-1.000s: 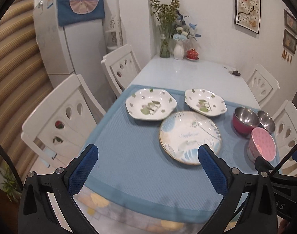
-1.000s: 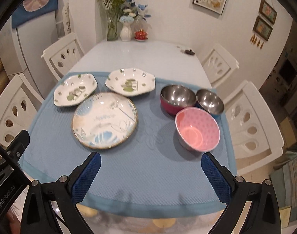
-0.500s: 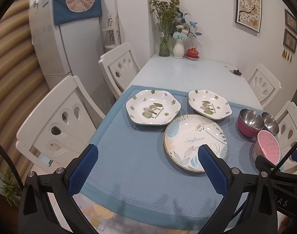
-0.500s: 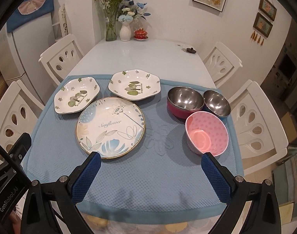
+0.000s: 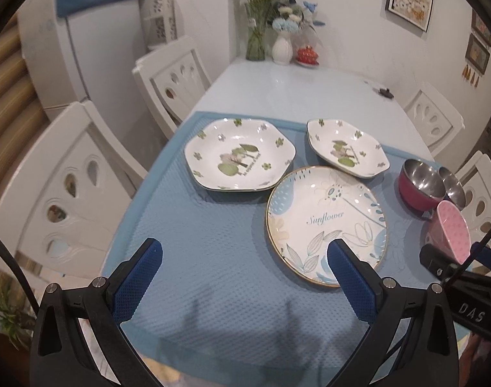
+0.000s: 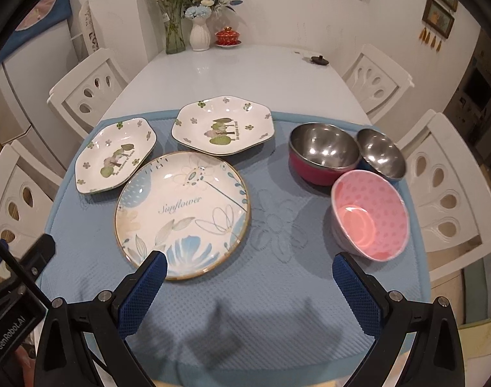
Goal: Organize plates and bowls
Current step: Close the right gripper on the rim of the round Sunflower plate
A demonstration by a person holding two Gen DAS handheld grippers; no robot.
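Nothing's stacked yet: the round plate (image 6: 181,214) sits mid-mat (image 6: 271,306), two flowered dishes (image 6: 223,125) just behind it, three bowls (image 6: 369,214) off to its right. Both the left gripper (image 5: 245,277) and right gripper (image 6: 250,285) hover wide and empty. Probably smartest to pinch a dish rim low and level.

Left tongs (image 5: 245,259) and right tongs (image 6: 249,274) hover with jaws spread wide, apparently empty.

Three plates: two hexagonal floral plates (image 6: 116,156) (image 6: 223,125) and one round Sunflower plate (image 6: 181,213). Three bowls: two steel-lined bowls (image 6: 322,151) (image 6: 380,153), one pink dotted bowl (image 6: 369,214). Four white chairs (image 6: 87,87). Two vases (image 6: 199,35).
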